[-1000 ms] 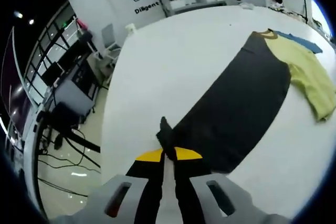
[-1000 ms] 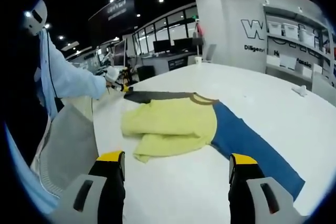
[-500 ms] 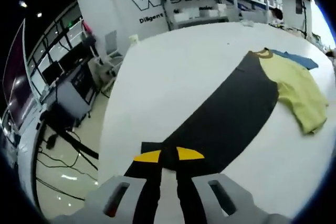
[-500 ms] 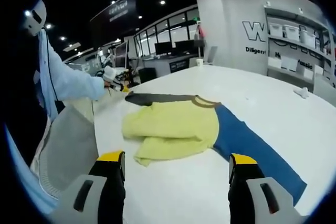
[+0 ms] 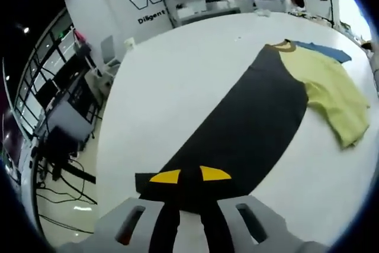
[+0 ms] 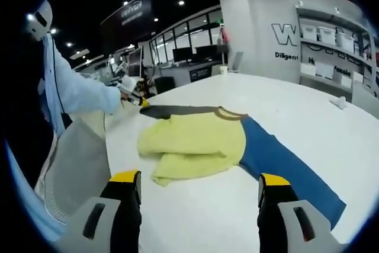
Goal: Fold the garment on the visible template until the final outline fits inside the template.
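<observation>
Garment first: it lies spread on the white table [image 5: 177, 87], a yellow body [image 6: 195, 140] crumpled in the middle, a dark sleeve [image 5: 249, 128] running out to one side and a blue sleeve [image 6: 284, 164] to the other. Its long axis runs sleeve-tip to sleeve-tip, straight away from the left gripper [image 5: 190, 177], whose yellow-tipped jaws are pressed together on the near end of the dark sleeve. So the left gripper is the one in contact, and the fold would likely carry that sleeve forward toward the yellow body. I cannot make out the template's outline. The right gripper [image 6: 200, 197] hovers near the yellow body, jaws wide apart and holding nothing.
</observation>
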### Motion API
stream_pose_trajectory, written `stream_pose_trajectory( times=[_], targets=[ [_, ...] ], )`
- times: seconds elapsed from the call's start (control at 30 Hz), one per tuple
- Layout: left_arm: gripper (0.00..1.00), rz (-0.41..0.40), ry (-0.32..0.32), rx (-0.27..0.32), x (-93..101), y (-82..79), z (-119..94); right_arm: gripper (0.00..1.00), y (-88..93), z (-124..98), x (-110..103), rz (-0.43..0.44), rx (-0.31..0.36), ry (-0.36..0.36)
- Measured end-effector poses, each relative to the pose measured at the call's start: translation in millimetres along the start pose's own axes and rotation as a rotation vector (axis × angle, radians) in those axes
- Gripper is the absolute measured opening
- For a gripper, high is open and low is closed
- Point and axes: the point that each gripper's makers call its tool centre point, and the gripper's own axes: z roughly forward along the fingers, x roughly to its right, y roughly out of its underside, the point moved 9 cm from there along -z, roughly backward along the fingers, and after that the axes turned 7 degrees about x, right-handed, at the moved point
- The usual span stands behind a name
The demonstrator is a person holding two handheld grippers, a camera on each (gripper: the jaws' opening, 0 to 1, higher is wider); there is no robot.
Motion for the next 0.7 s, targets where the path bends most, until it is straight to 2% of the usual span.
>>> stream_pose_trajectory(
  times=[0.37,0.5,0.7],
  targets=[
    [0.09,0.005,0.006,-0.031,-1.4,4.7,10.9,0.79,1.0,-2.1,-2.7,0.006,-0.002,0.012],
    [0.01,0.042,0.007,-0.032,0.4,4.2,10.1,0.78,1.0,-3.2,-3.1,0.004,-0.006,0.013],
    [0.0,-0.01,-0.019,0.01,-4.3,3.7,-1.2,0.78,0.3,-2.9,-1.8,0.004,-0.001,0.015]
  ],
)
